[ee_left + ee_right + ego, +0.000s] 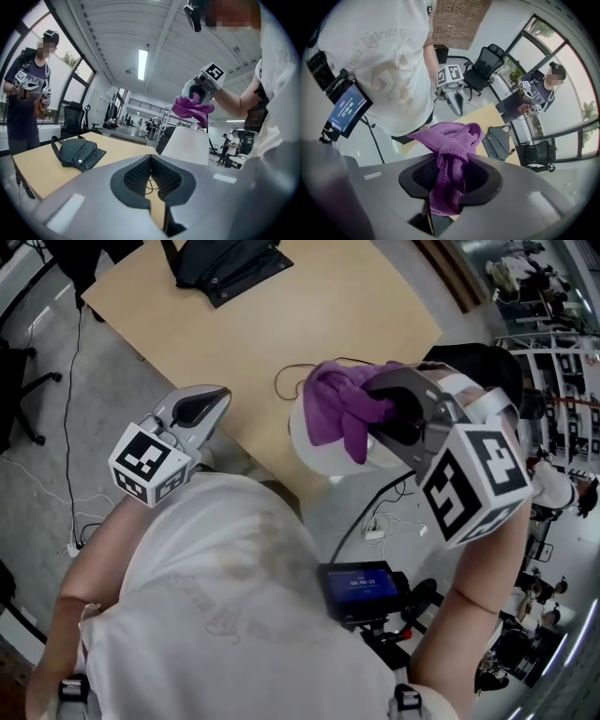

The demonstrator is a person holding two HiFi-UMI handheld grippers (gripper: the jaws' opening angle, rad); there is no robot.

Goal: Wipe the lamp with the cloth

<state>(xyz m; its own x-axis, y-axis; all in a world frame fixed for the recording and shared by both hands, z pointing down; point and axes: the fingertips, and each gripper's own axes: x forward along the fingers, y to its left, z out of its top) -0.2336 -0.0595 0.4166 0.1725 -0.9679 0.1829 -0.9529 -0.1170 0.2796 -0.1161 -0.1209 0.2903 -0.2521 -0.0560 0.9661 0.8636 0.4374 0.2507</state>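
A purple cloth point(339, 407) hangs bunched from my right gripper point(389, 411), which is shut on it and points steeply down. In the right gripper view the cloth point(451, 154) fills the gap between the jaws of the right gripper point(450, 174). Just below it is the lamp's white shade point(319, 457), at the tan table's near corner. From the left gripper view the cloth point(192, 107) hangs just over the shade point(187, 146); I cannot tell if they touch. My left gripper point(212, 399) is held at the table's front edge, left of the lamp, slightly open point(151, 177) and holding nothing.
A black bag point(225, 263) lies at the far side of the tan table point(234, 343), and a thin cable point(286, 381) loops beside the lamp. A screen device point(361, 589) hangs at my chest. Another person point(26, 93) stands beyond the table near an office chair point(72, 122).
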